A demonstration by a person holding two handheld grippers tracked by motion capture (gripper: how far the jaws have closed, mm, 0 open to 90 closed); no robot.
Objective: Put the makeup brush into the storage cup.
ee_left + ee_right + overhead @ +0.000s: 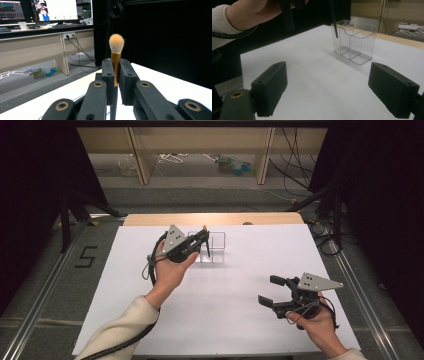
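Observation:
My left gripper (202,240) (115,75) is shut on a makeup brush (206,242) (116,43), gripping its gold ferrule with the tan bristles pointing up. The dark handle (333,22) hangs down at the left end of a clear plastic organizer (216,247) (354,40) on the white table (225,315). Its tip sits below the organizer's rim; I cannot tell if it is inside the compartment or just beside it. My right gripper (269,290) (332,87) is open and holds nothing, low over the table's front right, pointing toward the organizer.
A wooden strip (215,218) runs along the table's far edge. Beyond it are desk legs, cables and small items on the floor (232,166). Black curtains stand on both sides, and metal rails (360,295) run beside the table.

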